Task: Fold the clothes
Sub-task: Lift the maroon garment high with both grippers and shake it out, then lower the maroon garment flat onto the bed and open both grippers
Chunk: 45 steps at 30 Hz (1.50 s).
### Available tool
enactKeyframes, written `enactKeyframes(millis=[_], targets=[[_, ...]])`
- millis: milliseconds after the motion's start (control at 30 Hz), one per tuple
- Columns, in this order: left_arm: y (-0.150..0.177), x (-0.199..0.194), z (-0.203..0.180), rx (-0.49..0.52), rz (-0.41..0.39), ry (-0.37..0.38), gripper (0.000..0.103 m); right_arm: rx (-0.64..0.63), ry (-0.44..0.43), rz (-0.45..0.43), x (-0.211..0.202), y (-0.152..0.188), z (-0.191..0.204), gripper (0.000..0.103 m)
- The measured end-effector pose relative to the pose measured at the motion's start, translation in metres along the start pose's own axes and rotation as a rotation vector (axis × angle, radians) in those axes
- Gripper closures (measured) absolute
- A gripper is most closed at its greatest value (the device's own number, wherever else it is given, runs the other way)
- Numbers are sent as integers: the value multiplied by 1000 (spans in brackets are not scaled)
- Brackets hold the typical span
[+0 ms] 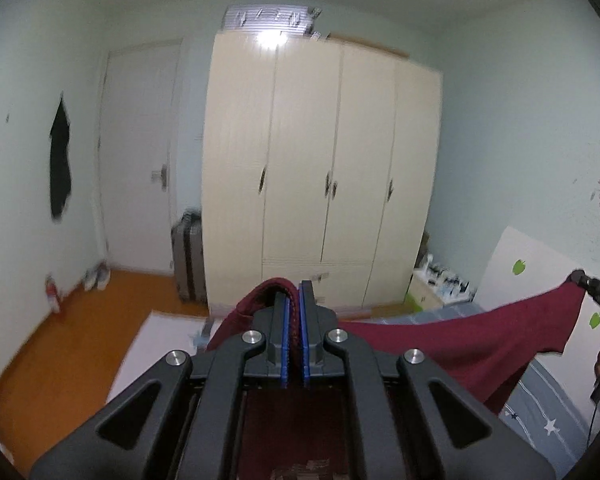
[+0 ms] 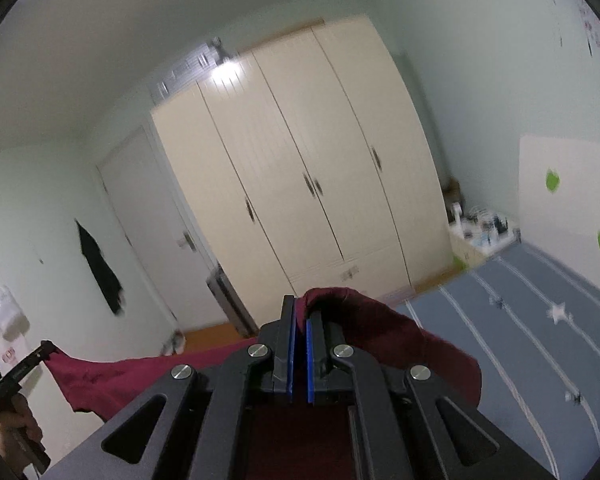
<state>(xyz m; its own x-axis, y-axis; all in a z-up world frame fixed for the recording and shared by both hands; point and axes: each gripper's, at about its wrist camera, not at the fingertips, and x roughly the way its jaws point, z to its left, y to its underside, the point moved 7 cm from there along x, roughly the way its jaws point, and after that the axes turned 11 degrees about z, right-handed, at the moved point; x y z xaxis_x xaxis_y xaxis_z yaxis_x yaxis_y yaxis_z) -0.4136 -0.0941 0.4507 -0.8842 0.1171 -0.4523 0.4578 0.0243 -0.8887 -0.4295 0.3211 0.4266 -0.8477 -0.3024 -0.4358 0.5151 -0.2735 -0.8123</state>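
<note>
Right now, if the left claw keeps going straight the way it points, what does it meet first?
Probably the cream wardrobe, near its base. The left claw, shut on the maroon garment, has only open air ahead; depth is unclear.

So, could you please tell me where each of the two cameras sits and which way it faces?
Left wrist view: sits on the left tool, looking along its fingers at the cream wardrobe; its jaws are shut on the maroon garment, and the right tool and its hand show at the right edge.
Right wrist view: sits on the right tool, facing the same wardrobe over the grey bedspread; the left tool and hand show at lower left.
Shared: the wardrobe, the garment stretched between both tools, the door.
</note>
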Motion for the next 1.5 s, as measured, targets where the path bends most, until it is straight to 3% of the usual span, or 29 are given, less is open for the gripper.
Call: enactKeyframes(millis=[133, 267, 400, 533, 667, 833, 900, 1067, 1500], targets=[[22, -30, -1, 29, -36, 22, 100, -50, -22, -46, -37, -1, -1, 100], [120, -41, 2, 30, 52, 22, 100, -112, 19, 27, -58, 75, -21, 100], [260, -34, 13, -34, 220, -10, 100, -118, 98, 197, -56, 204, -58, 100], [423, -11, 34, -124, 441, -84, 100, -55, 156, 413, -40, 354, -100, 100], [578, 5, 48, -148, 639, -165, 100, -19, 231, 613, -13, 509, -142, 100], [704, 7, 49, -154, 799, -199, 100, 57, 309, 776, 3, 647, -187, 100], [735, 4, 52, -156, 841, -205, 100, 66, 339, 816, -1, 684, -202, 100], [774, -1, 59, -158, 886, -224, 100, 72, 339, 878, -17, 727, -209, 100], [815, -23, 45, -162, 969, -223, 100, 89, 374, 957, -42, 754, -225, 100]])
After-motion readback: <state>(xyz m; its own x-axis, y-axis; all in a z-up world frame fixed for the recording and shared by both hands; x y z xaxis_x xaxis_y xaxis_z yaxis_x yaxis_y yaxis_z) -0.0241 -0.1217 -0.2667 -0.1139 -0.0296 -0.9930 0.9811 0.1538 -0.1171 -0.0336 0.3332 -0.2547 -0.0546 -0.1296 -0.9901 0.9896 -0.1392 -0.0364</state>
